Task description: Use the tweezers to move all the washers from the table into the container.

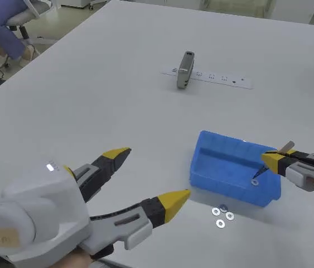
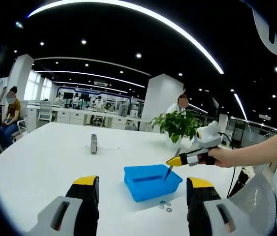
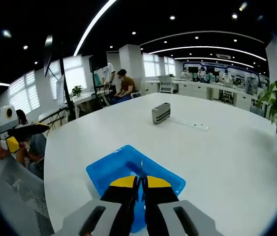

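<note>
Figure: I hold the right gripper (image 1: 272,159) clamped shut on the tweezers (image 1: 261,172). Their long axis slants down and to my left, and the tip sits inside the blue container (image 1: 229,190), close to its near wall. Whether anything hangs at the tip is too small to tell. Three washers (image 1: 230,216) lie clustered on the table (image 1: 117,100) just outside that near wall, toward the table's near edge. The tip must therefore clear the wall and come toward me. The left gripper (image 1: 148,176), jaws spread wide and empty, hovers off the container's left end, near the washers, but carries no tool.
</note>
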A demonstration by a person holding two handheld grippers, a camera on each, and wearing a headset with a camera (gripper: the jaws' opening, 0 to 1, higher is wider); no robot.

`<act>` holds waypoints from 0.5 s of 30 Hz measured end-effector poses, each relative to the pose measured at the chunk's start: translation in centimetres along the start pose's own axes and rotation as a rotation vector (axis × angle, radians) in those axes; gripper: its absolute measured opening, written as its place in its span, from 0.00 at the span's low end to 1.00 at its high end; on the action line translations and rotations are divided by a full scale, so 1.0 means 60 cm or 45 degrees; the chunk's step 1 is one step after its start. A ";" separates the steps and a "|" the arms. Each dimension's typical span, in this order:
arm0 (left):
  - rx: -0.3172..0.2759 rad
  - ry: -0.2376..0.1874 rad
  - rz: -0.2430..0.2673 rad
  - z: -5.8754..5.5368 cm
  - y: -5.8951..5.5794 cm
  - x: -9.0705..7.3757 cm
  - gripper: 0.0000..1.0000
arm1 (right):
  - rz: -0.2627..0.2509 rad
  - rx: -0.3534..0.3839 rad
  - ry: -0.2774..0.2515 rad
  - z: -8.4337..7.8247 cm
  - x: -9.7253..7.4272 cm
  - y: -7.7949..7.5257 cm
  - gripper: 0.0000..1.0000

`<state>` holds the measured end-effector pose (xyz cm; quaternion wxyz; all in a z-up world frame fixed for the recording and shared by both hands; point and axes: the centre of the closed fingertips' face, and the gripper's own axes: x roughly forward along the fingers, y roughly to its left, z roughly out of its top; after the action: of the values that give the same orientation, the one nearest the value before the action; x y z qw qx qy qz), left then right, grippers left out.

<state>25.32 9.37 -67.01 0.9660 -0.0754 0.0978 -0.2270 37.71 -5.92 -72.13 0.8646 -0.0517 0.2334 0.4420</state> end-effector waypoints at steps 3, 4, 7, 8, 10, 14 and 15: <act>0.001 0.007 -0.005 -0.001 -0.003 0.001 0.73 | 0.037 -0.002 -0.050 0.019 -0.017 0.021 0.02; 0.004 0.008 -0.008 -0.001 -0.004 0.002 0.73 | 0.049 0.004 -0.061 0.023 -0.021 0.028 0.02; 0.015 0.021 -0.011 -0.003 -0.006 0.003 0.73 | 0.098 0.024 -0.105 0.036 -0.033 0.055 0.02; 0.018 0.026 -0.011 -0.004 -0.006 0.003 0.73 | 0.115 0.028 -0.108 0.037 -0.036 0.065 0.02; 0.018 0.023 -0.016 -0.004 -0.007 0.003 0.73 | 0.142 0.036 -0.110 0.035 -0.038 0.081 0.02; 0.018 0.034 -0.018 -0.006 -0.007 0.003 0.73 | 0.209 0.054 -0.068 0.009 -0.029 0.115 0.02; 0.020 0.035 -0.017 -0.007 -0.007 0.003 0.73 | 0.217 0.057 -0.041 -0.005 -0.024 0.121 0.02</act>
<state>25.22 8.87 -67.36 0.9636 -0.0654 0.1088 -0.2353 31.18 -2.70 -70.91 0.8285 -0.0053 0.2325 0.5094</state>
